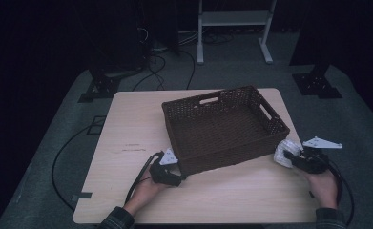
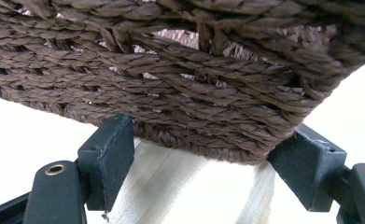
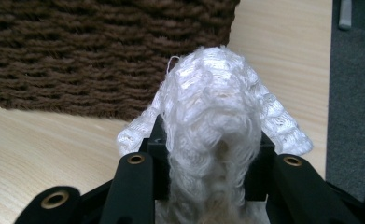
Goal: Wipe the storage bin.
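left gripper (image 1: pixel 177 168): we have it at the basket's near left corner, jaws spread with one on each side of that corner; in the left gripper view the pads sit just beside the weave, and we cannot tell whether they press on it.
wicker basket (image 1: pixel 222 126): our landmark, a dark brown tray with cut-out handles, lying skewed on the wooden table (image 1: pixel 127 143); its long axis runs from near left to far right.
white knitted cloth (image 1: pixel 285 151): bunched up just beside the basket's right end wall, low near the tabletop, outside the basket.
right gripper (image 1: pixel 293 159): clenched on the cloth, which bulges out between and above the jaws in the right gripper view (image 3: pixel 208 116).
key relation: from our right gripper the basket's open inside lies up and to the left, across its right wall; this hand is the nearer one to that end.
edges and room: we judge the wall must be cleared first; the inside looks bare. on the right, the table edge is close to the cloth.
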